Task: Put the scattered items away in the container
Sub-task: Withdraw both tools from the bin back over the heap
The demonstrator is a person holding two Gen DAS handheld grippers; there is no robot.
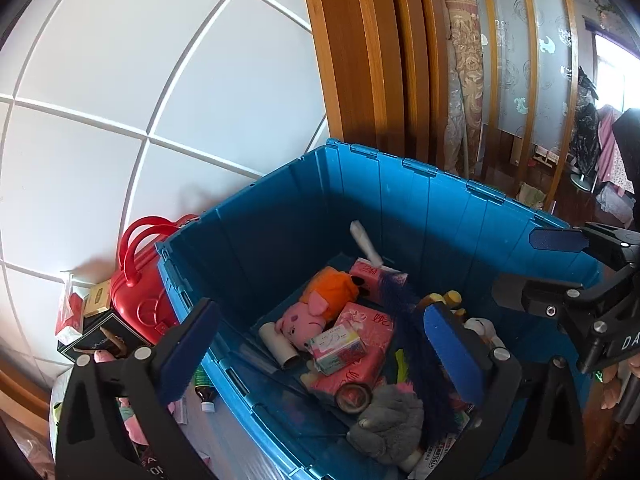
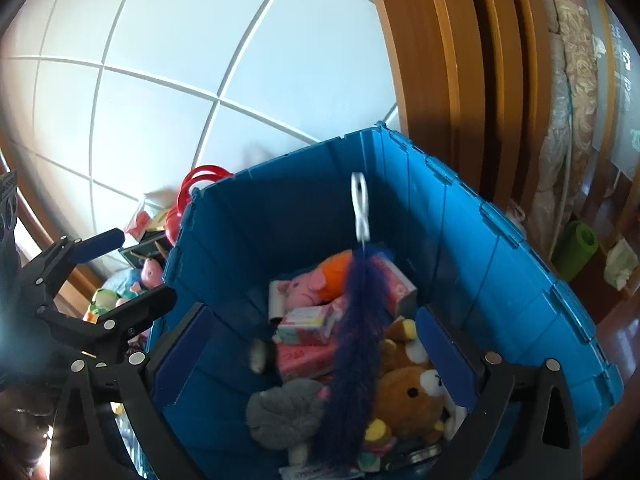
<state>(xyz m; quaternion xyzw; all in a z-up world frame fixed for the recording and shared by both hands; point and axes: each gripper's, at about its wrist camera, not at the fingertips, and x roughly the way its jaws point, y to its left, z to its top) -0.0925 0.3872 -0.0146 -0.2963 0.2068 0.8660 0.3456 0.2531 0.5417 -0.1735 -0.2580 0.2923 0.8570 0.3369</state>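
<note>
The blue container [image 1: 440, 208] stands open, holding a pink pig plush [image 1: 316, 308], pink tissue packs [image 1: 364, 344], a grey plush [image 1: 392, 424] and a brown bear plush [image 2: 412, 396]. A purple feather wand [image 2: 356, 340] with a white handle [image 2: 360, 208] stands on end among them, slightly blurred. My left gripper [image 1: 320, 346] hangs open over the container's near left rim, nothing between its pads. My right gripper [image 2: 316, 354] is open above the container too. The wand lies in line with its gap but untouched. Each gripper shows in the other's view: right gripper [image 1: 520, 264], left gripper [image 2: 144, 266].
A red case [image 1: 140, 292], small boxes [image 1: 96, 304] and a bottle [image 1: 206, 392] sit left of the container against the white panelled wall. More soft toys [image 2: 120, 300] lie there. A wooden door frame [image 2: 460, 80], a rolled mat [image 1: 464, 80] and a green roll [image 2: 576, 248] stand behind.
</note>
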